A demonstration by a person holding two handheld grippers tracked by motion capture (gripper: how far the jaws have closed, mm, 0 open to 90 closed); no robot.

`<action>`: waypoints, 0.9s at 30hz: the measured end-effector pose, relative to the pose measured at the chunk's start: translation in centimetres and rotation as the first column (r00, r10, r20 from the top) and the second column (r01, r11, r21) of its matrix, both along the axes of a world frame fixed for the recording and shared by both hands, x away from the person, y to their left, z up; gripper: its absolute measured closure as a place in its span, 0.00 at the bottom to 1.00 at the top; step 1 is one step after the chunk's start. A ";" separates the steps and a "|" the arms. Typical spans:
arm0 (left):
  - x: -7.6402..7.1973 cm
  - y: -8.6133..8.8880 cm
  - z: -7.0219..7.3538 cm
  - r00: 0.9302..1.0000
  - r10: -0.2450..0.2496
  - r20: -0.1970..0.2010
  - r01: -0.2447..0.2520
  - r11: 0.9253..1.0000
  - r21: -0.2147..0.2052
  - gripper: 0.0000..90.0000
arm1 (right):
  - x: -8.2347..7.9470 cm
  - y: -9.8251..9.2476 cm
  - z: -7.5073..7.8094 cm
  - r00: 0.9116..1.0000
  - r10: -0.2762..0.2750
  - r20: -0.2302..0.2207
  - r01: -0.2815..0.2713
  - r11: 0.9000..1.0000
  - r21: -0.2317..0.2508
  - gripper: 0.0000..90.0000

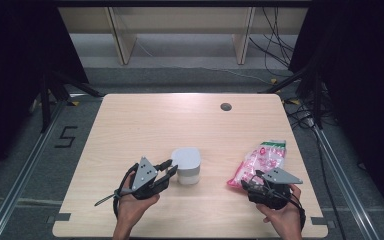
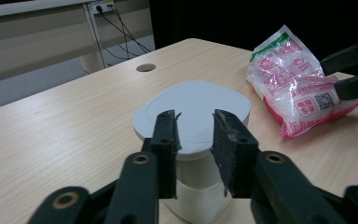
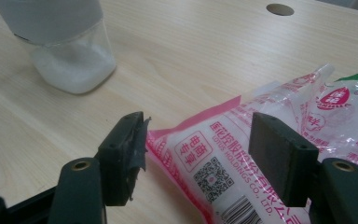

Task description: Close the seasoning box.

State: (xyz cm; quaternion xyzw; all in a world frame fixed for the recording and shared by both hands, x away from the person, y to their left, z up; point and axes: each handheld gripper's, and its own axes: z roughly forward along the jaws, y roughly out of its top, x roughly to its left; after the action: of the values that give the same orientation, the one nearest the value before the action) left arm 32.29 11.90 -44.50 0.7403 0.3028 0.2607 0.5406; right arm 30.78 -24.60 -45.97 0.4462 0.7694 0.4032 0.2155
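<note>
We have two tools in hand on the bench (image 1: 145,120). Left tool (image 1: 171,166) sits at the white lidded container (image 1: 187,165), jaws partly apart at the lid's near edge; the left gripper view shows the pads (image 2: 168,135) in front of the lid, not pressing it, so no grip yet. Right tool (image 1: 253,182) has its jaws spread wide around the near end of the pink-and-white sealed bag (image 1: 260,160); in the right gripper view the bag lies between the pads (image 3: 279,154) with gaps on both sides, so it isn't clamped. Container stands near the bench's middle, bag well apart toward the right edge, both resting on the wood. Our read: early stage, both things approached, neither lifted, lid still on, bag still sealed; grasping and any opening or pouring is left. Container's lower part holds white granules, kind unclear. Bag print too small to read fully; its far end is cut off in the right gripper view.
</note>
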 end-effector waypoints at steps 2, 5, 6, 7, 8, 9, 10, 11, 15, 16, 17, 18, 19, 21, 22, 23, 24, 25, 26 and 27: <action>-0.2 0.1 -0.1 1.000 -0.007 -0.012 0.007 1.000 0.006 0.71 | 0.2 -0.3 0.0 0.999 0.046 0.017 -0.045 0.999 -0.031 0.41; -0.4 0.3 -0.4 1.000 -0.003 -0.028 0.003 1.000 -0.003 0.63 | 0.2 0.0 -0.1 0.999 0.040 0.018 -0.040 0.999 -0.003 0.41; -0.5 0.3 -0.5 1.000 0.000 -0.029 0.000 1.000 0.004 0.61 | 0.2 0.0 -0.1 0.999 0.054 0.007 -0.054 0.999 -0.010 0.41; -0.6 0.3 -0.6 0.999 0.002 -0.036 -0.002 1.000 0.002 0.59 | 0.3 -0.1 -0.2 0.998 0.066 0.008 -0.066 0.998 -0.022 0.41; -0.6 0.4 -0.7 0.999 -0.001 -0.038 0.001 1.000 0.001 0.56 | 0.2 0.1 -0.3 0.999 0.049 0.012 -0.049 0.999 -0.015 0.41; -0.6 0.4 -0.8 0.999 -0.003 -0.039 0.003 1.000 -0.008 0.54 | -0.1 0.3 -0.3 1.000 0.018 -0.006 -0.018 1.000 0.001 0.41; -0.7 0.4 -0.9 0.999 -0.003 -0.045 0.003 1.000 -0.013 0.51 | 0.1 0.1 -0.4 0.999 0.045 0.015 -0.044 0.999 -0.015 0.41; -0.8 0.4 -1.0 0.999 -0.007 -0.032 0.007 1.000 -0.010 0.51 | 0.2 0.2 -0.5 0.998 0.054 0.013 -0.054 0.999 -0.006 0.41; -1.1 0.5 -1.0 1.000 -0.001 -0.031 0.001 1.000 0.014 0.46 | 0.1 0.1 -0.5 0.997 0.076 0.004 -0.076 0.997 -0.006 0.41; -1.2 0.4 -1.1 0.999 0.004 -0.039 -0.004 1.000 -0.001 0.46 | 0.1 0.1 -0.4 0.997 0.073 0.005 -0.073 0.997 -0.002 0.41; -1.3 0.4 -1.2 0.999 0.014 -0.049 -0.015 1.000 -0.007 0.46 | 0.0 0.1 -0.4 0.998 0.053 0.016 -0.053 0.999 -0.006 0.41; -1.2 0.5 -1.3 1.000 -0.002 -0.030 0.002 1.000 0.002 0.45 | 0.0 0.1 -0.4 0.998 0.057 0.010 -0.056 0.998 -0.011 0.41; -1.3 0.3 -1.4 0.999 0.003 -0.047 -0.005 1.000 -0.026 0.45 | -0.1 0.0 -0.4 0.998 0.070 0.009 -0.069 0.997 -0.023 0.41; -1.6 0.3 -1.6 0.999 0.007 -0.050 -0.008 1.000 -0.018 0.44 | -0.1 0.0 -0.4 0.997 0.075 0.011 -0.074 0.997 -0.023 0.41; -1.7 0.1 -1.7 0.998 0.009 -0.058 -0.011 0.999 -0.032 0.43 | -0.1 0.0 -0.4 0.997 0.072 0.018 -0.072 0.997 -0.018 0.41; -1.8 0.1 -1.8 0.998 0.008 -0.062 -0.010 1.000 -0.030 0.42 | -0.3 0.2 -0.4 0.998 0.050 0.029 -0.050 0.999 0.002 0.41; -2.0 0.1 -1.9 0.998 0.011 -0.062 -0.013 1.000 -0.027 0.42 | -0.3 0.1 -0.3 0.998 0.056 0.030 -0.055 0.998 -0.018 0.41; -2.1 0.1 -1.9 0.998 0.012 -0.061 -0.013 0.999 -0.030 0.42 | -0.2 0.1 -0.3 0.997 0.062 0.036 -0.061 0.998 -0.023 0.41; -2.2 0.1 -2.0 0.998 0.010 -0.056 -0.012 0.999 -0.036 0.42 | -0.3 0.1 -0.3 0.998 0.060 0.032 -0.059 0.998 -0.019 0.41; -2.3 0.1 -2.0 0.999 0.009 -0.053 -0.011 0.999 -0.038 0.42 | -0.6 0.4 -0.2 0.999 0.038 -0.014 -0.038 0.999 0.003 0.41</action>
State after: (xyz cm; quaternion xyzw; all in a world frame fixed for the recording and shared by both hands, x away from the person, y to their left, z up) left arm 29.99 12.04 -46.51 0.7348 0.3255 0.2380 0.5453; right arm 30.20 -24.25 -46.21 0.4345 0.7786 0.4054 0.2018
